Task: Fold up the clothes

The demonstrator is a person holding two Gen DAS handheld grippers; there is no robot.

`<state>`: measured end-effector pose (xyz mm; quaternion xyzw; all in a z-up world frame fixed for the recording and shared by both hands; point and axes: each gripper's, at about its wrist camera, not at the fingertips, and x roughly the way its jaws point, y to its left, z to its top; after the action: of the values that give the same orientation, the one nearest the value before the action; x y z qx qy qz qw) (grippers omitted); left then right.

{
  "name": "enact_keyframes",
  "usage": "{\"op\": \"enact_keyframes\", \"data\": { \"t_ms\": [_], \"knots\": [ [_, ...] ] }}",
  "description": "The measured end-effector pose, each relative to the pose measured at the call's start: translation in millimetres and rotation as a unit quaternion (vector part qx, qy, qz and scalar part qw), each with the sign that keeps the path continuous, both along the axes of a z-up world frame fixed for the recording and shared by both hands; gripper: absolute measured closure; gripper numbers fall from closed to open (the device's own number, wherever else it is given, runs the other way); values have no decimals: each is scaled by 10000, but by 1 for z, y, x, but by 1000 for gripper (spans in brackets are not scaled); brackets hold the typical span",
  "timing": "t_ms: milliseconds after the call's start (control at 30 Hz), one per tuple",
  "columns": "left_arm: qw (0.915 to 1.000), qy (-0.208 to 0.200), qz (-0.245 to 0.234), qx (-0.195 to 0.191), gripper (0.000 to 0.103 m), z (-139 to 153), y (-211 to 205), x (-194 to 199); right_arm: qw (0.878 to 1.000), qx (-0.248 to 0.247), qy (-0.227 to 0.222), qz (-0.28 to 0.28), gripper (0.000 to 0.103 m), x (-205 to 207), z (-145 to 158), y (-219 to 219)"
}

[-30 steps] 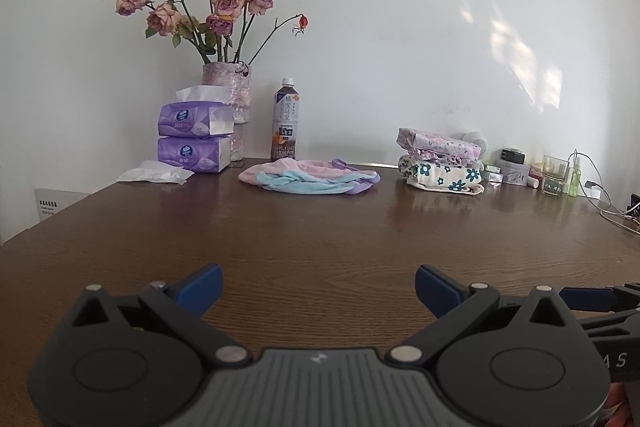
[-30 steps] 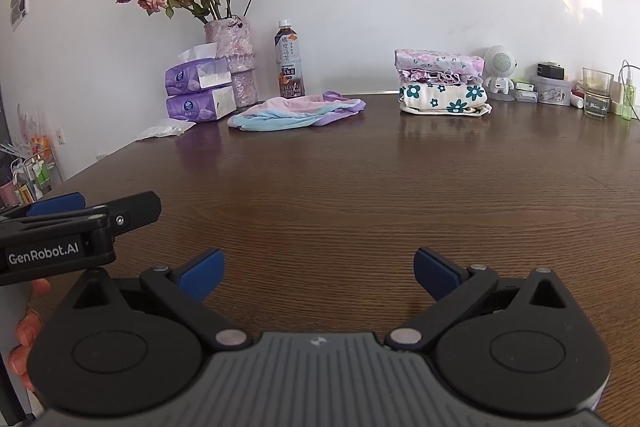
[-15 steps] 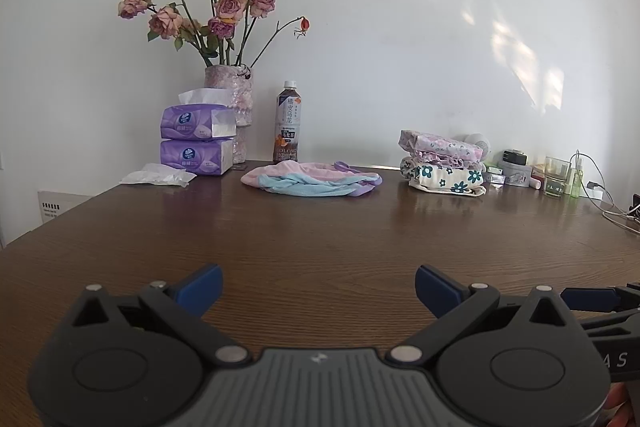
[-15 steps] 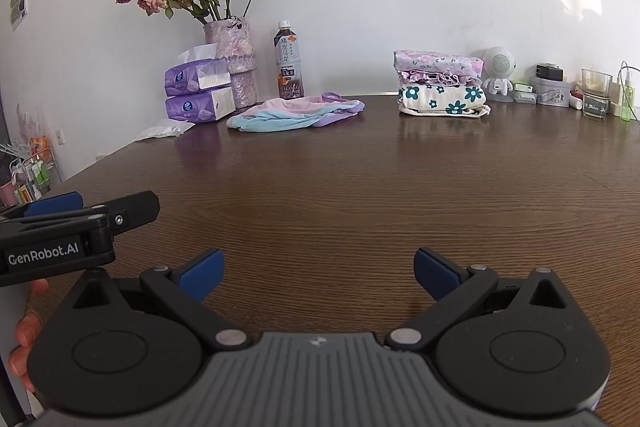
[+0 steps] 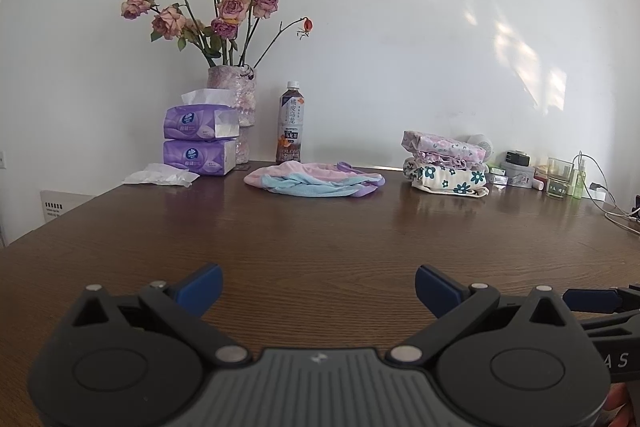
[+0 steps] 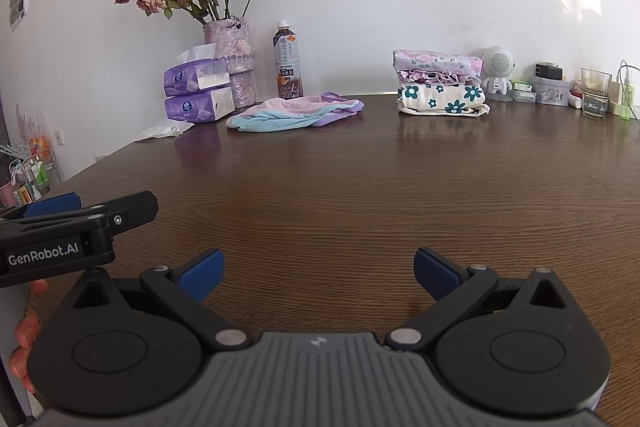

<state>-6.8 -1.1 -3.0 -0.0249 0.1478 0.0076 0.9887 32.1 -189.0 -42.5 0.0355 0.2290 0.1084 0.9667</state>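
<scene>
A: Where's the garment?
B: The crumpled pastel garment (image 5: 316,179) lies at the table's (image 5: 320,243) far edge, beside the folded stack (image 5: 446,169).
A: And the tongs?
B: Left tongs (image 5: 318,285) and right tongs (image 6: 316,269) both gape wide, empty. Probably best to pinch 2 corners and drag it nearer.

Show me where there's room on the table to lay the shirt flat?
The table is bare from both hand-held grippers up to the crumpled garment and folded stack. It is crowded along the wall: tissue packs, vase, bottle, glass.
</scene>
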Motion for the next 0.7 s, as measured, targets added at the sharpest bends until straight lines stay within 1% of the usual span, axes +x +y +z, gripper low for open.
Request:
{"op": "enact_keyframes", "data": {
  "t_ms": [700],
  "knots": [
    [10000,7,3,-34,0,1,0,-1,10000,7,5,-8,0,0,0,-1]
  ]
}}
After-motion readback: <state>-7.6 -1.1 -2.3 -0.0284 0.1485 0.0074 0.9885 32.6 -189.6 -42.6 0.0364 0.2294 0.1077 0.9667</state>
